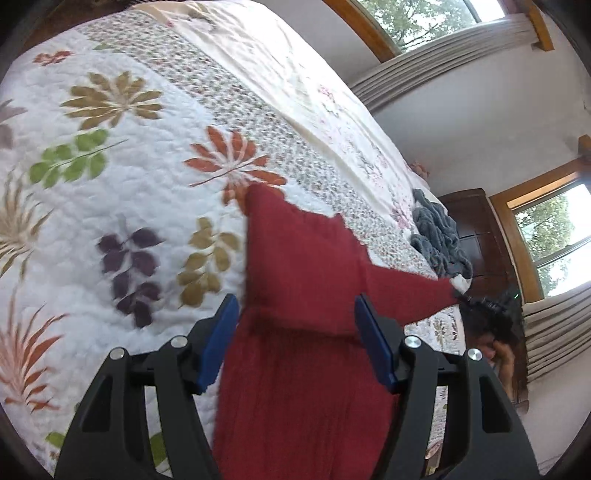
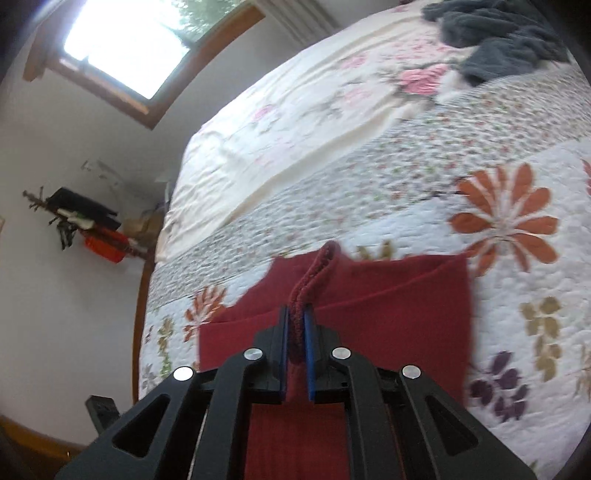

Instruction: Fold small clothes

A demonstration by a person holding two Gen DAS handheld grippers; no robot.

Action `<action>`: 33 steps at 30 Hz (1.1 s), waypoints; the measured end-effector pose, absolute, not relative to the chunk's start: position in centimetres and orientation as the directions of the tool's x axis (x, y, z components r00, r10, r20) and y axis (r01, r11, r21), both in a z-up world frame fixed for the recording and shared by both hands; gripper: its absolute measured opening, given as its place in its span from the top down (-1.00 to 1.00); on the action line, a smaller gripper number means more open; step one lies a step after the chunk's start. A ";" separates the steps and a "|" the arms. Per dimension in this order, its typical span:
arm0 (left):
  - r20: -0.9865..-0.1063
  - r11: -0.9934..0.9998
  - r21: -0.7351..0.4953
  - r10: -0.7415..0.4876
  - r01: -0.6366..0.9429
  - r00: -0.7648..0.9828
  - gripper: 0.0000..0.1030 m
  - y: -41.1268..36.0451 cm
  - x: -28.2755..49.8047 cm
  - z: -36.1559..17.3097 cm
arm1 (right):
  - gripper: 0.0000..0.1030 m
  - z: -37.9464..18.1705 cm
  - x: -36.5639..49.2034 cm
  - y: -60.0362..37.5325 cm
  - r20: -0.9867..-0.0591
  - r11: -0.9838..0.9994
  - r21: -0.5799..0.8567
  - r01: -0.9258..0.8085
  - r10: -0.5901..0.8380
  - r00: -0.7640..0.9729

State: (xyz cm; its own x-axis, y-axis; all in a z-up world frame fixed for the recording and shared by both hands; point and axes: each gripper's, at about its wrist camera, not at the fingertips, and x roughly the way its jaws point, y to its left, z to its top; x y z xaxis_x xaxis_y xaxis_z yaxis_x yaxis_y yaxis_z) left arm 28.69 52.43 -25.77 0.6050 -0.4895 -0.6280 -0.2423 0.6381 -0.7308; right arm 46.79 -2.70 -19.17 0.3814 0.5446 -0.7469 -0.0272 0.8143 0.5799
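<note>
The right hand-held gripper (image 2: 295,332) was clamped on a rolled hem of the red garment (image 2: 388,314), which lay ahead of it on the floral quilt (image 2: 498,177) of the bed. The left hand-held gripper (image 1: 295,325) stood wide apart, the red cloth passing between its fingers. A grey blanket (image 2: 491,26) lay well beyond.

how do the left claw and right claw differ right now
The left claw is open, its blue pads spread wide with the red cloth lying between them untouched by a squeeze; the right claw is shut on a bunched edge of that red cloth. The left claw looks along the cloth's flat part, the right claw lifts a ridge of it above the quilt. Both have black frames and blue pads.
</note>
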 end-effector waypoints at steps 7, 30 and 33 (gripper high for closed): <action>-0.611 0.619 -0.758 -0.566 -0.205 0.553 -0.24 49.6 34.9 -27.2 | 0.86 -25.2 46.6 -7.0 -0.767 0.799 0.596 0.075 0.539 0.349; -0.763 0.713 -0.638 -0.535 -0.290 0.364 0.04 47.7 43.8 -35.0 | 0.87 -35.3 47.6 -10.4 -0.804 0.787 0.587 0.188 0.541 0.246; -0.744 0.693 -0.660 -0.547 -0.291 0.384 0.05 48.3 43.9 -34.5 | 0.86 -32.5 47.2 -9.3 -0.788 0.804 0.585 0.111 0.530 0.314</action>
State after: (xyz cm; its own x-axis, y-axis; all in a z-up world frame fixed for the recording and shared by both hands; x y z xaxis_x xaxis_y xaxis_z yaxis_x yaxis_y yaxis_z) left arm 43.94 48.28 -34.47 0.3835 -0.5472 -0.7440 -0.2908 0.6930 -0.6597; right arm 47.21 -9.34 -32.53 0.3142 0.5301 -0.7876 0.1106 0.8035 0.5849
